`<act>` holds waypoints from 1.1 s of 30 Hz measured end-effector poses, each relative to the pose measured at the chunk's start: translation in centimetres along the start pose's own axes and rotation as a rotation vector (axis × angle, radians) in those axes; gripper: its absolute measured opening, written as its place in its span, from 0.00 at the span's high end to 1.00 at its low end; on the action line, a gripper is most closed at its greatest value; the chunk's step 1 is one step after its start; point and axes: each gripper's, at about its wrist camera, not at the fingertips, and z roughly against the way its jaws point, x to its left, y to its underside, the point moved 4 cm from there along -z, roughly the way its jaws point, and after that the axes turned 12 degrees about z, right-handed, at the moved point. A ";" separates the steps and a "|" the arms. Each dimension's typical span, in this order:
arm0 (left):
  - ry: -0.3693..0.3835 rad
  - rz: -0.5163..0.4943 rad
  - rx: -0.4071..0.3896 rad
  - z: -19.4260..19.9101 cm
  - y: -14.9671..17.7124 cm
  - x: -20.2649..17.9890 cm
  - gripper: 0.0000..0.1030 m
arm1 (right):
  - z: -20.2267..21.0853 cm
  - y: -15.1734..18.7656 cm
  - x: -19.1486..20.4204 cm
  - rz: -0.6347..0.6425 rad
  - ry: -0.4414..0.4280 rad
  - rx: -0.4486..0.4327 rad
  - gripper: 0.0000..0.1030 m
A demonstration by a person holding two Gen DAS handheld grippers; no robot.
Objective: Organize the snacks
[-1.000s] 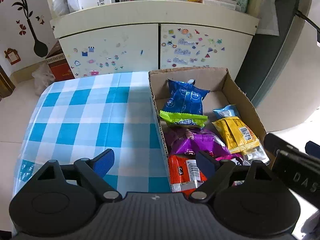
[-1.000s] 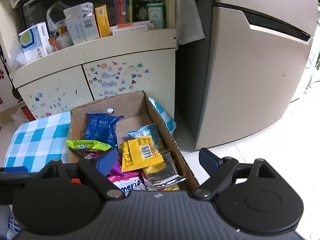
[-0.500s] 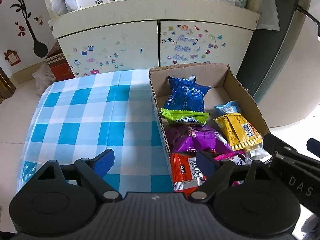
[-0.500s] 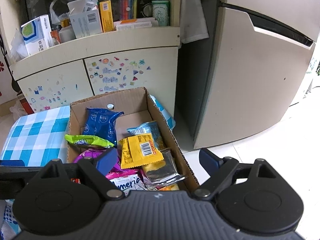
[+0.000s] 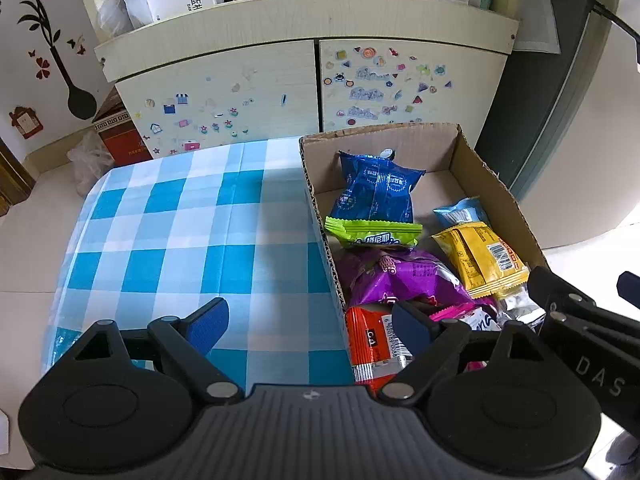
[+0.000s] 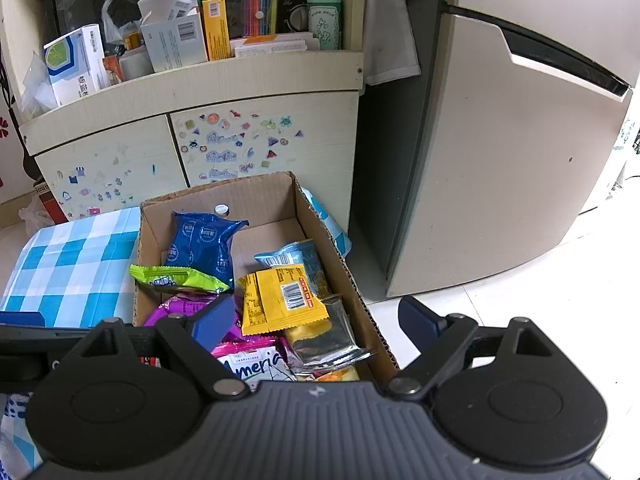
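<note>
- My left tool (image 5: 308, 326) is spread wide and grips nothing. Its left finger hangs over the checked cloth on the counter (image 5: 180, 240); its right finger hangs over the red packet (image 5: 370, 340) at the near end of the cardboard box (image 5: 496, 184).
- My right tool (image 6: 316, 320) is likewise spread wide and empty. Its left finger is above the purple packet (image 6: 176, 312); its right finger is outside the box, above the white floor (image 6: 520, 280).
- The box sits on the counter's right edge, at 1 o'clock from my left tool and at 11 o'clock from my right tool.
- Box contents, far to near in the left view: dark blue packet (image 5: 376, 192), green packet (image 5: 372, 236), purple packet, red packet.
- Along the box's right wall: light blue packet (image 5: 460, 212), yellow packet (image 5: 480, 256), silver packet (image 6: 324, 336).
- A pink-and-white packet (image 6: 256, 360) lies at the near end, partly under my right tool.
- At 12 o'clock stands a cabinet (image 5: 256, 84) with stickers on its doors; a refrigerator (image 6: 500, 160) is at 2 o'clock.
</note>
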 end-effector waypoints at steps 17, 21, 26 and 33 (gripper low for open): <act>-0.019 -0.020 -0.003 0.0 0.0 -0.1 0.11 | -0.1 0.2 0.1 0.003 0.000 0.003 0.14; -0.019 -0.024 0.000 0.0 0.0 -0.1 0.11 | -0.1 0.1 0.1 0.004 0.001 0.003 0.14; -0.024 -0.039 -0.012 0.1 0.0 -0.1 0.11 | -0.1 0.0 0.1 0.003 0.001 0.004 0.13; -0.018 -0.040 -0.006 0.1 0.0 0.0 0.11 | -0.2 0.1 0.2 0.007 0.001 0.005 0.13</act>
